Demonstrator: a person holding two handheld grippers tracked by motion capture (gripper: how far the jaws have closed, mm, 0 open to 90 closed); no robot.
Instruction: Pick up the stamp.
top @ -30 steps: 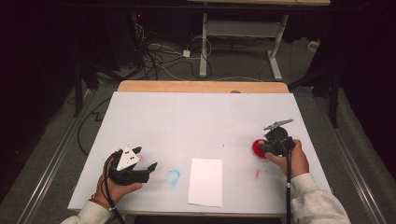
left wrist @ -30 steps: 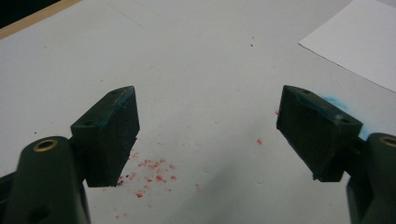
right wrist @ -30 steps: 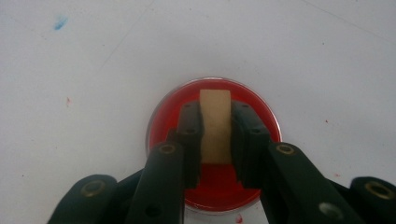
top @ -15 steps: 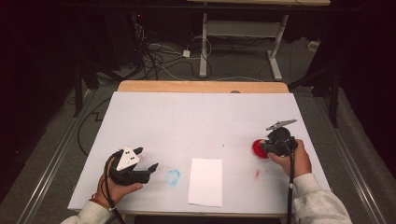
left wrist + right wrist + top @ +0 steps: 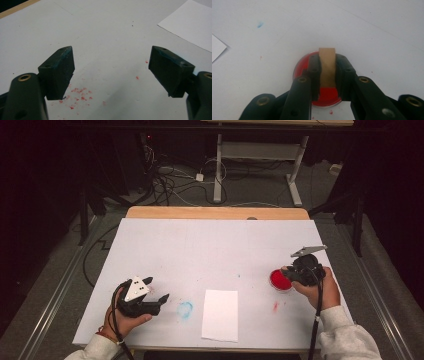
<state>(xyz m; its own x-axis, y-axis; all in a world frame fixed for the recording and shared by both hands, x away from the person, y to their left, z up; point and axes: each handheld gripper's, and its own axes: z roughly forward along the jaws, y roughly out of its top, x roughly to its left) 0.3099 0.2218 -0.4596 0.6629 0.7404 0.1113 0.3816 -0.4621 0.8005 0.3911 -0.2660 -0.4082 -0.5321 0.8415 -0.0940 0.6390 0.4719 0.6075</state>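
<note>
- A tan wooden block (image 5: 327, 65) stands upright between the jaws of the right gripper (image 5: 327, 75), which are pressed against its two sides — the block's flat top rises just above the jaw tips.
- Directly under the block sits a round red ink dish (image 5: 327, 96) with a clear rim; from the right gripper view I cannot tell whether the block's lower end touches the red surface.
- In the high view the red ink dish (image 5: 280, 279) lies on the right part of the white table (image 5: 215, 245), with the right gripper (image 5: 292, 274) over its right edge and the person's right hand (image 5: 320, 287) behind it.
- A faint red smear (image 5: 275, 306) marks the table just nearer the person than the dish.
- A white sheet of paper (image 5: 220, 314) lies flat near the front edge, roughly midway between the two hands.
- Left of the sheet is a pale blue ring-shaped stain (image 5: 185, 309).
- The left gripper (image 5: 162, 301) is held low at the front left, near the blue stain — its jaws are spread wide with nothing between them.
- In the left gripper view, red specks (image 5: 77, 95) dot the table below the left gripper (image 5: 112, 67), and a corner of the sheet (image 5: 192, 25) shows at upper right.
</note>
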